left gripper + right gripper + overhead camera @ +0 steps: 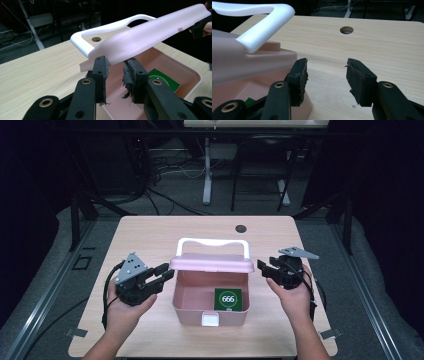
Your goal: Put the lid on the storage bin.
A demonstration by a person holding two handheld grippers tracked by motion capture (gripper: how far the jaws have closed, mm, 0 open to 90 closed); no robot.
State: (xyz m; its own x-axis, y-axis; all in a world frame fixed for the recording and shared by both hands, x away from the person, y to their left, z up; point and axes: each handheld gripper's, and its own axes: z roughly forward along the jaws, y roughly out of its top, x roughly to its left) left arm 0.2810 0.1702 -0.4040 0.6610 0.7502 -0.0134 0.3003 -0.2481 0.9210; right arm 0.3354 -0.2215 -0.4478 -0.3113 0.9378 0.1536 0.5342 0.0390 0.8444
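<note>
A: Box position?
B: Pink box (210,307) sat near the table's (150,235) front edge, green card (228,299) inside.
A: Claws?
B: Left claw (167,271) pinched the raised lid's (212,264) left edge; right claw (261,268) gaped wide, empty, beside the lid's right end.

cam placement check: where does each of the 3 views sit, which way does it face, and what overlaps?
High view: fixed above the person's side, facing forward and down on the table; both forearms, left tongs and right tongs flank the pink box.
Left gripper view: rides the left tongs, facing the raised lid edge between its jaws.
Right gripper view: rides the right tongs, open beside the box, facing across the table.
Shared: all show the white handle and table hole.
</note>
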